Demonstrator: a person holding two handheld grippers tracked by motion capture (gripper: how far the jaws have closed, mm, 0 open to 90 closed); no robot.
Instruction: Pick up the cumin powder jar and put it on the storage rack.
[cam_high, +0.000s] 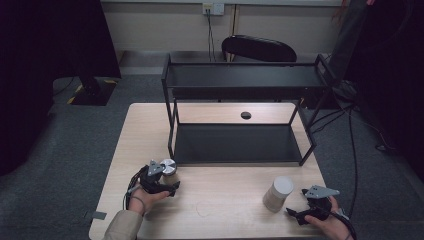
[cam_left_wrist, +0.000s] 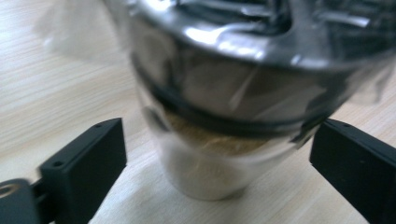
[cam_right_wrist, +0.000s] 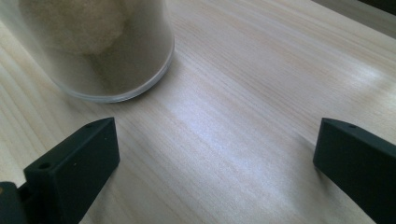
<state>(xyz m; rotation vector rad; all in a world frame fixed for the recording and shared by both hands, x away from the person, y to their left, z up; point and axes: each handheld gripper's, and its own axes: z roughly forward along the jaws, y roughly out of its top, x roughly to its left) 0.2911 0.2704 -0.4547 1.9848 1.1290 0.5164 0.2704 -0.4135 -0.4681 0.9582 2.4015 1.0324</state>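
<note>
A clear jar with a shiny metal lid (cam_high: 169, 167) (cam_left_wrist: 210, 158) stands on the wooden table (cam_high: 225, 205), just in front of the black rack's left corner. It holds something tan. My left gripper (cam_high: 167, 180) (cam_left_wrist: 218, 126) reaches around it, with one jaw on either side of the jar's body and a gap on both sides. At the right stands a second jar with a white lid (cam_high: 278, 193) (cam_right_wrist: 93, 46), also with tan contents. My right gripper (cam_high: 294, 212) (cam_right_wrist: 217, 123) is open just right of it, with bare table between its jaws.
A black two-tier rack (cam_high: 240, 90) takes up the far half of the table, its lower shelf (cam_high: 235, 142) bare. A small round hole (cam_high: 245, 115) lies in the tabletop behind it. A black chair (cam_high: 259, 48) stands beyond, and cables (cam_high: 350, 150) hang off the right side.
</note>
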